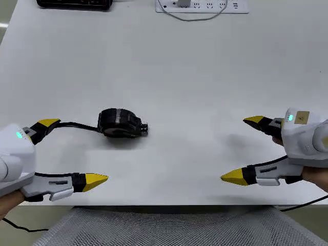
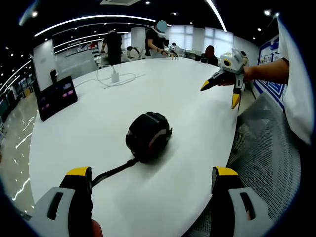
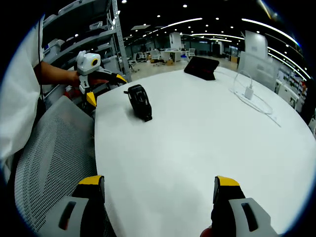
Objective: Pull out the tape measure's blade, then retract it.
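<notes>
Tape measure (image 1: 120,123): black case lying on the white table (image 1: 195,77), left of centre in the head view and nearer the table's bottom edge than the top. A small tab sits tight against the case at its right end. A black strap (image 1: 77,125) leaves the case's left end and lies flat on the table, running out to the upper yellow tip of the left claw (image 1: 80,150). Can't tell if strap and tip touch.

Left claw: lower left of the head view, jaws spread wide, nothing held between them. In the left gripper view its two yellow tips sit far apart at the bottom. The tape measure (image 2: 148,136) is mid-frame, beyond the tips, and the strap leads down toward the left-hand tip.

Right claw (image 1: 234,148): lower right of the head view, jaws also wide apart, gripping nothing. It is well apart from the tape measure, with bare table between them. In the right gripper view the tape measure (image 3: 139,101) is upper left, with the left claw (image 3: 107,91) just beside it.

Can't tell whether any tip touches the table surface.

Also on the table: a white power strip (image 1: 202,5) with a looped cable (image 1: 192,16) at top, right of centre, and a dark flat device (image 1: 74,4) at top left. A grey mesh chair (image 1: 169,228) runs along the bottom edge.
</notes>
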Tool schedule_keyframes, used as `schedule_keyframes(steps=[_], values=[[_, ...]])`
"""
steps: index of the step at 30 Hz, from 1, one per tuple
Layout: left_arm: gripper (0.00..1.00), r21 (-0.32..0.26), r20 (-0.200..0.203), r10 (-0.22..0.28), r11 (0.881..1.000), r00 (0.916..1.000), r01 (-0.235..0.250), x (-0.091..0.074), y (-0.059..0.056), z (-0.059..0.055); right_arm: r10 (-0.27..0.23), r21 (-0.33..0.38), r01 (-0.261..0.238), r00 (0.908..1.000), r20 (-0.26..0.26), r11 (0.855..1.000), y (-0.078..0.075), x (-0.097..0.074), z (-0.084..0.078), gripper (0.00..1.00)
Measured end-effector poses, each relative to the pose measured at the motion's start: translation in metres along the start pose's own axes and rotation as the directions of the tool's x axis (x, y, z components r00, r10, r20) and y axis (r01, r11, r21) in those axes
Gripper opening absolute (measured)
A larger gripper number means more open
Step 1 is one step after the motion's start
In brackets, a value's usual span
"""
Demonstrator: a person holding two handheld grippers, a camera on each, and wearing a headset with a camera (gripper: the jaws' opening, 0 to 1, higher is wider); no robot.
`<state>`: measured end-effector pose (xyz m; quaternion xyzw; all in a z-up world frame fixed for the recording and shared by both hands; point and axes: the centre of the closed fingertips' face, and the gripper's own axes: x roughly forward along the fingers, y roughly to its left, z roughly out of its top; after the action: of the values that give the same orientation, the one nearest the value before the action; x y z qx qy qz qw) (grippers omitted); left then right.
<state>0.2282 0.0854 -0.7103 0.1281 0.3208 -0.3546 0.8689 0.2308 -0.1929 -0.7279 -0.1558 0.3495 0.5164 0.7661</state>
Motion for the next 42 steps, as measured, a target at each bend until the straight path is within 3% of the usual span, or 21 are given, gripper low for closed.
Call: schedule_keyframes(steps=[20, 31, 42], values=[[0.99, 0.086, -0.024, -0.054, 0.995, 0.9982, 0.056, 0.014, 0.011, 0.014, 0.066, -0.088, -0.068, 0.9974, -0.028, 0.994, -0.006, 0.023, 0.015, 0.90], [0.99, 0.167, -0.070, -0.092, 0.981, 0.9933, 0.102, 0.024, 0.014, 0.015, 0.091, -0.122, -0.096, 0.9949, -0.044, 0.988, -0.008, 0.033, 0.023, 0.90], [0.98, 0.205, -0.108, -0.110, 0.970, 0.9881, 0.130, 0.032, 0.021, 0.017, 0.104, -0.167, -0.110, 0.9934, -0.047, 0.980, -0.011, 0.044, 0.037, 0.89]])
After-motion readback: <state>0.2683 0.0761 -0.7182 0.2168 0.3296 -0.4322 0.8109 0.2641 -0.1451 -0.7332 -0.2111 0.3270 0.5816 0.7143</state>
